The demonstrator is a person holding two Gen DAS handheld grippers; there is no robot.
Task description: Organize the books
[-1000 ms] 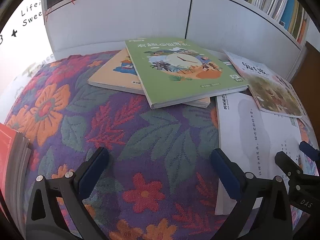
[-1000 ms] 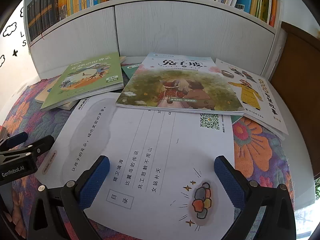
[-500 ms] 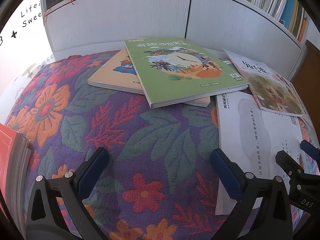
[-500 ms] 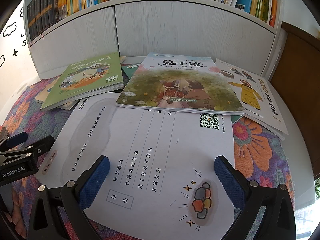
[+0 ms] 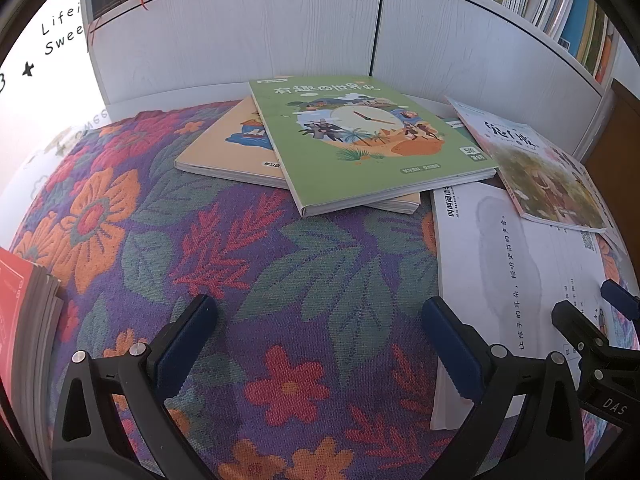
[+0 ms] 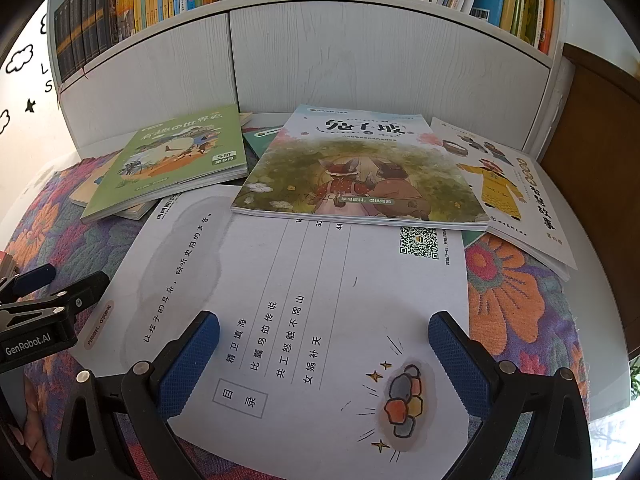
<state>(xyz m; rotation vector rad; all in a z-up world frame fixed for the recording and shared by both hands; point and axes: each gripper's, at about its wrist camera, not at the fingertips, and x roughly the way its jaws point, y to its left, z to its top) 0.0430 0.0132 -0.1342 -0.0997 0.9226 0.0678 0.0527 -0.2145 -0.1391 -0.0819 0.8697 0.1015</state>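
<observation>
Where tongs (image 6: 324, 356) gape, white book (image 6: 304, 312) between.

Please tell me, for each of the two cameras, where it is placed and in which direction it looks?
Left wrist: sits on the left gripper, low over the floral cloth, facing the green book and shelf; open blue fingers show.
Right wrist: sits on the right gripper, above the white book, facing the rabbit book; open fingers show.
Shared: both see the green, white and rabbit books, and each sees the other gripper.
</observation>
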